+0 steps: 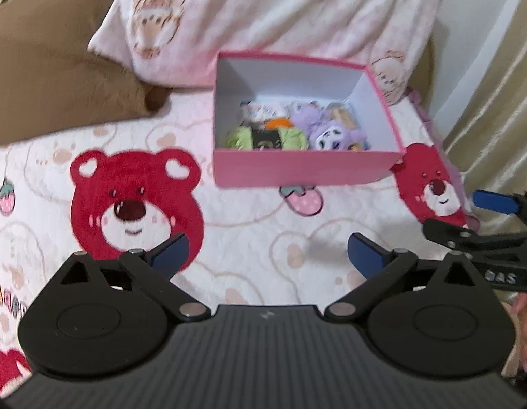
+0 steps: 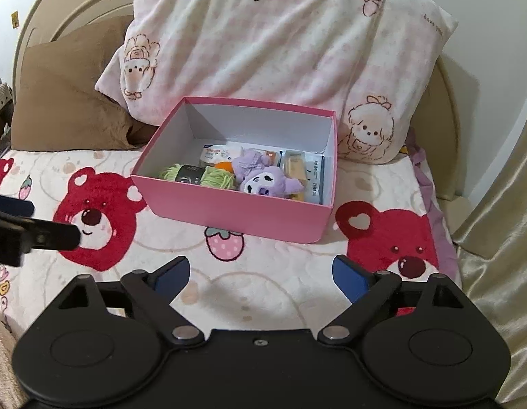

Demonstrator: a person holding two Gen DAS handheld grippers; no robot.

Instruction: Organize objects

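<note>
A pink box (image 1: pixel 297 170) (image 2: pixel 229 211) stands open on the bear-print blanket. Inside lie green yarn (image 2: pixel 198 175) (image 1: pixel 263 136), a purple plush toy (image 2: pixel 263 179) (image 1: pixel 318 126), an orange item (image 2: pixel 225 165), paper packets (image 2: pixel 215 153) and a tan piece (image 2: pixel 295 167). My left gripper (image 1: pixel 266 255) is open and empty, above the blanket in front of the box. My right gripper (image 2: pixel 261 276) is open and empty, also in front of the box. Each gripper shows at the edge of the other's view: the right one (image 1: pixel 495 218) and the left one (image 2: pixel 24 225).
A pink patterned pillow (image 2: pixel 280 51) (image 1: pixel 263 17) leans behind the box. A brown pillow (image 2: pixel 65 109) (image 1: pixel 48 68) lies to its left. A beige headboard (image 2: pixel 58 3) is behind. A golden curtain (image 2: pixel 502 255) hangs at the bed's right edge.
</note>
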